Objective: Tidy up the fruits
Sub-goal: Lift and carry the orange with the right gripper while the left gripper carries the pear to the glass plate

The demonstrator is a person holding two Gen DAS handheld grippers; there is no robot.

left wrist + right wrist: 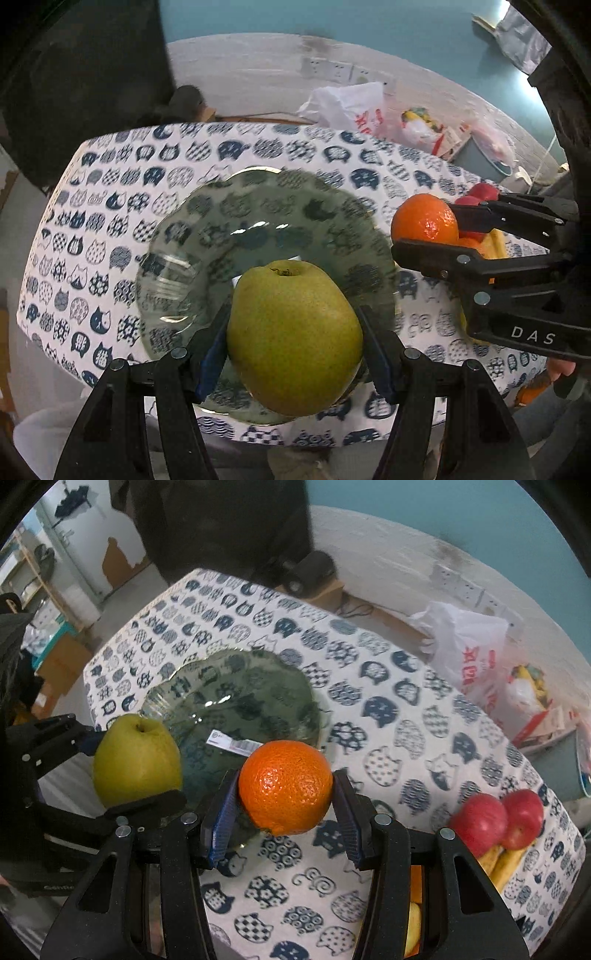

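Note:
My left gripper (295,336) is shut on a green pear (293,339) and holds it above the near part of a clear glass plate (207,229). My right gripper (286,805) is shut on an orange (285,786) and holds it above the cloth beside the plate's (258,698) right edge. The pear (136,758) in the left gripper shows at the left of the right wrist view. The orange (424,219) in the right gripper shows at the right of the left wrist view. The plate bears only a white label (234,744).
Two red apples (495,821) lie on bananas (506,864) at the table's right, more fruit below them. The table wears a cat-print cloth (388,709). A white plastic bag (351,107), packets and a grey bin (480,158) stand behind the table by the wall.

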